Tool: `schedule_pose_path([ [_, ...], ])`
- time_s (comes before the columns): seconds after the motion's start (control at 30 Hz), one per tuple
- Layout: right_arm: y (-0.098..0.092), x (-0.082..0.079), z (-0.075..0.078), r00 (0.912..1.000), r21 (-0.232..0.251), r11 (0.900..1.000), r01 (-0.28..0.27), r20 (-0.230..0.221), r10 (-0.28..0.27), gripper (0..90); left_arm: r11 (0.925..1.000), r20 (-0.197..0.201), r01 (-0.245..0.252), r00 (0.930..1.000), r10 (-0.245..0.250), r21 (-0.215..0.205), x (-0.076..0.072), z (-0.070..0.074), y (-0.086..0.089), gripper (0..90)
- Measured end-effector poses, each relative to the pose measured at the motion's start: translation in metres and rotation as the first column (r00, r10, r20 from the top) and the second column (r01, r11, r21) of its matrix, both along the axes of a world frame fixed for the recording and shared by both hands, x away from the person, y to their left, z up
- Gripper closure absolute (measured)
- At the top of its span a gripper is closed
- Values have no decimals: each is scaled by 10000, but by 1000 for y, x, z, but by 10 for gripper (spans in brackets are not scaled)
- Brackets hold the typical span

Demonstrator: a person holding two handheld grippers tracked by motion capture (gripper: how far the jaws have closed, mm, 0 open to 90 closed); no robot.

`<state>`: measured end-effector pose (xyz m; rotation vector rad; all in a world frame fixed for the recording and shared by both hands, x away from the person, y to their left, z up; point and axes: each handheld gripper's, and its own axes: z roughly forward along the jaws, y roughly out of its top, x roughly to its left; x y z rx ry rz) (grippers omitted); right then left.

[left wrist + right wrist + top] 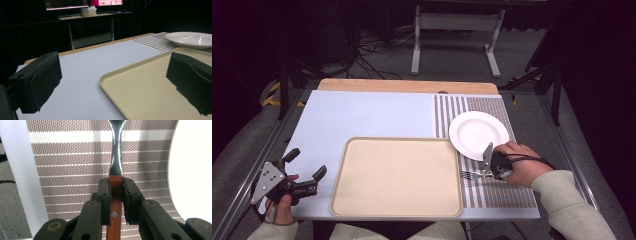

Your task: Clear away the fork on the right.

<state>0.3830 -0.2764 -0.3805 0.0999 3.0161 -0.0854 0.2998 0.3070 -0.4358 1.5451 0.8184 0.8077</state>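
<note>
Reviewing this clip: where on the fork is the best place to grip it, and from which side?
Probably the wooden handle, as the right gripper does now: its flat sides give the pads parallel faces, unlike the thin, slick metal neck. Come from the handle end, jaws along the fork, which lies on the striped placemat beside the white plate.

From above, light falls evenly on my surface [362, 120], while the room around it sinks into near black. The white plate [478, 134] is washed out almost to blank, and the whole high view looks soft and slightly grainy. Along my left jaws the picture is dim; the jaws themselves are dark blurs up close, and glare streaks the plate's rim [192, 39]. A bright monitor strip [67, 7] glows far behind. Along my right jaws the placemat [75, 167] is sharp, and the fork's metal neck [116, 157] carries a bright reflection.
</note>
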Motion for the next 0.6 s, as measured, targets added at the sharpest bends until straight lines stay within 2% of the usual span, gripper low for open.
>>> schedule_pose_path([
  [0.17, 0, 0, 8, 9989, 407, 9981, 466, 31, -467, 779, 10000, -8, -8, 10000, 8, -30, 0, 0, -1, 5],
  [0.27, 1, 0, 12, 9956, 649, 9935, 934, 34, -939, 779, 10000, -9, -10, 10000, 10, -16, 0, 0, 0, 5],
  [0.4, 1, 0, 16, 9920, 834, 9886, 1253, 42, -1261, 779, 10000, -18, -14, 10000, 14, -28, 0, 0, -1, 5],
  [0.6, 5, -2, 21, 9757, 1411, 9656, 2185, -146, -2187, 779, 10000, -26, -24, 10000, 24, -35, 0, 0, -1, 5],
])
